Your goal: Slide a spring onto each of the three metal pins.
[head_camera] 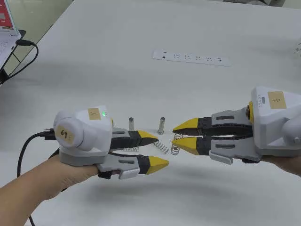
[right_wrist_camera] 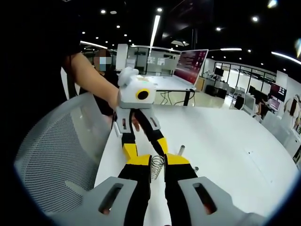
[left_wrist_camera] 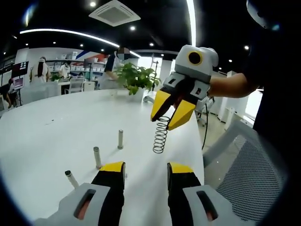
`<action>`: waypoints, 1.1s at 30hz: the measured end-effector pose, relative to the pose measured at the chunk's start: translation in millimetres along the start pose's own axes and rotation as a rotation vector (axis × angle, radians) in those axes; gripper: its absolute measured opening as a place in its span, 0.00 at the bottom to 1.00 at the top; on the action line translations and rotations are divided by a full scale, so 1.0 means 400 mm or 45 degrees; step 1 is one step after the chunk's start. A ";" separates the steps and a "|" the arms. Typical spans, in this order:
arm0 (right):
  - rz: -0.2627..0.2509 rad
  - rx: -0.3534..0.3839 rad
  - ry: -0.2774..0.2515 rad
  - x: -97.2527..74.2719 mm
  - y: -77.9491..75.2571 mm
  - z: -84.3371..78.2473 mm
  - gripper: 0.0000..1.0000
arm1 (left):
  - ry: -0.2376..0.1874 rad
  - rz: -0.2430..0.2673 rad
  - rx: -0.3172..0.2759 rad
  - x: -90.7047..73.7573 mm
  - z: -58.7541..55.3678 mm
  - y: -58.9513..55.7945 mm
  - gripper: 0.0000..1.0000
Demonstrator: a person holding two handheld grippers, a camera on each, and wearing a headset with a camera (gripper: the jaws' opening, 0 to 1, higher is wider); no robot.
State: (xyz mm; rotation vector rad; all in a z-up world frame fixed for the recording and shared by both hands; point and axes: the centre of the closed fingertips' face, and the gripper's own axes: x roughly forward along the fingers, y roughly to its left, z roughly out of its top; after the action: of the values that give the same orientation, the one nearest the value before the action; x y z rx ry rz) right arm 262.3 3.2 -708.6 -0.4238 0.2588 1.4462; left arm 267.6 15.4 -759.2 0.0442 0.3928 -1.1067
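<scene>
A spring (left_wrist_camera: pixel 160 135) was pinched at its top by the right gripper (left_wrist_camera: pixel 165 117), free end down, likely for lowering onto pins (left_wrist_camera: pixel 120 139) ahead-left of the spread, empty left gripper (left_wrist_camera: pixel 146 165).

Bright, even overhead light casts soft shadows on the white table (head_camera: pixel 141 28); gripper views warp at their edges

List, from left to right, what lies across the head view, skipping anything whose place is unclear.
Laptop → first metal pin → second metal pin → spring pinched in the right gripper.
</scene>
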 end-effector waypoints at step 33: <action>-0.155 0.021 0.062 -0.042 -0.062 -0.057 0.07 | -0.022 0.277 -0.024 -0.158 -0.042 0.120 0.95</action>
State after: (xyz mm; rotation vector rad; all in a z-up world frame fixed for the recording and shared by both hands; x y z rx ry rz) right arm 286.8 -23.3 -719.1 -0.4546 0.2792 1.3150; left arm 280.3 95.7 -761.7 0.0592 0.3734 -0.8885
